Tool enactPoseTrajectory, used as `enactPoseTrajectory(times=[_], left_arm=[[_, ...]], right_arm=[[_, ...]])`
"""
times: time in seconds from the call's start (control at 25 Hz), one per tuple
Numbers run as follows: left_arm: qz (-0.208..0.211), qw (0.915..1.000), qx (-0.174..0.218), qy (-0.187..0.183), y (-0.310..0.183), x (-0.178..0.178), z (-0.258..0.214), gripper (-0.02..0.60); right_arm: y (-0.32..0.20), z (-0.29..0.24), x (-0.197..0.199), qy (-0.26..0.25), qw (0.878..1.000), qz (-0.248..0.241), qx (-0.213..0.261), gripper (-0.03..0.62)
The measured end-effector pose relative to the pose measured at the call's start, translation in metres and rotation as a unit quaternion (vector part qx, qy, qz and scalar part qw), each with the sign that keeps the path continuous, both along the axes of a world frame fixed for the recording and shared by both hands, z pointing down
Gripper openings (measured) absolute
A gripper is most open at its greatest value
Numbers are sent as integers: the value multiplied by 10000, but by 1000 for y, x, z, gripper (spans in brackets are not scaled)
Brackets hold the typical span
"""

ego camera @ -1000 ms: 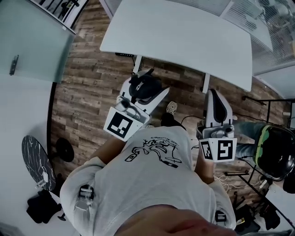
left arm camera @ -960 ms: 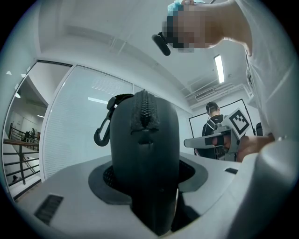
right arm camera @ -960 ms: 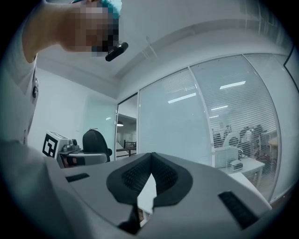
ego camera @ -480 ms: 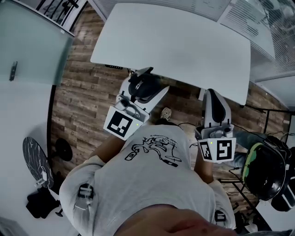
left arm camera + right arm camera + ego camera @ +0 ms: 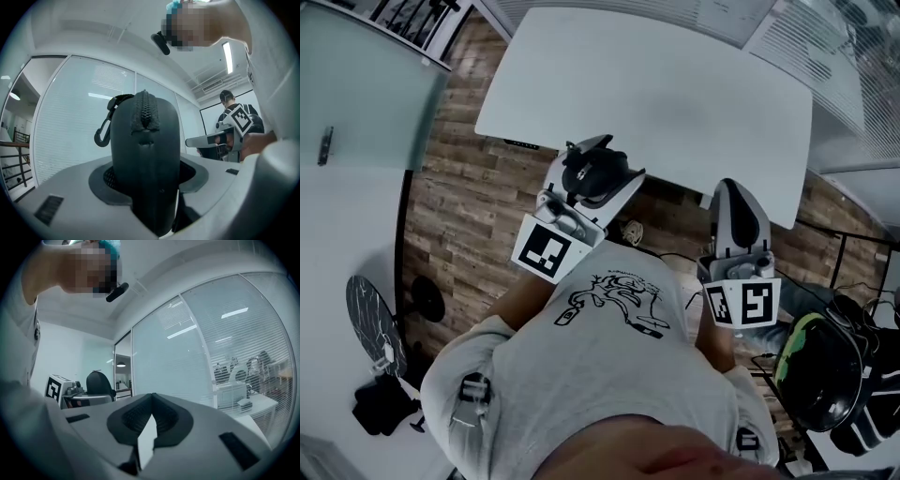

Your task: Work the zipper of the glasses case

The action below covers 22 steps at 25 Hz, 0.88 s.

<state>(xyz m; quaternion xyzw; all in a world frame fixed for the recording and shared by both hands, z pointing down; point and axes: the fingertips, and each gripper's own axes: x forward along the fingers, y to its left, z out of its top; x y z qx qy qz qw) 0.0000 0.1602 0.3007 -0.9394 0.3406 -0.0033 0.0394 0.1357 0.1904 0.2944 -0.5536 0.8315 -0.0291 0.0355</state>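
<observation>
A black glasses case (image 5: 592, 178) stands upright between the white jaws of my left gripper (image 5: 602, 169), which is shut on it in front of my chest. In the left gripper view the case (image 5: 147, 140) fills the middle. Its zipper (image 5: 144, 110) runs over the top end and a small clip (image 5: 105, 126) hangs at its left. My right gripper (image 5: 734, 192) is held apart at the right, its jaws shut with nothing between them. Its dark pads meet at the tips in the right gripper view (image 5: 152, 401), where the case (image 5: 99, 383) shows at the far left.
A white table (image 5: 675, 84) lies just beyond both grippers, over a wood-plank floor (image 5: 478, 206). A glass wall (image 5: 356, 84) runs along the left. A black and green object (image 5: 811, 370) sits low at the right, and a dark round base (image 5: 375, 328) at the left.
The table's near edge has come closer to the left gripper and the floor has slid under me. Both grippers keep the same pose; the case stays held.
</observation>
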Motion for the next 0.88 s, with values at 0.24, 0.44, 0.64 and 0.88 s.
enactPoseTrajectory(times=[0.24, 0.44, 0.64, 0.88], left_arm=[[26, 10000, -24, -3, -28, 14, 8, 249], [12, 10000, 6, -28, -63, 15, 10, 249], [48, 10000, 30, -26, -101, 20, 8, 249], [81, 10000, 10, 8, -163, 8, 6, 249]], right_arm=[[-27, 8, 14, -26, 10000, 38, -56, 5], [-61, 8, 13, 9, 10000, -3, -22, 5], [-100, 5, 16, 38, 10000, -23, -7, 6], [-161, -1, 3, 68, 10000, 0, 21, 5]])
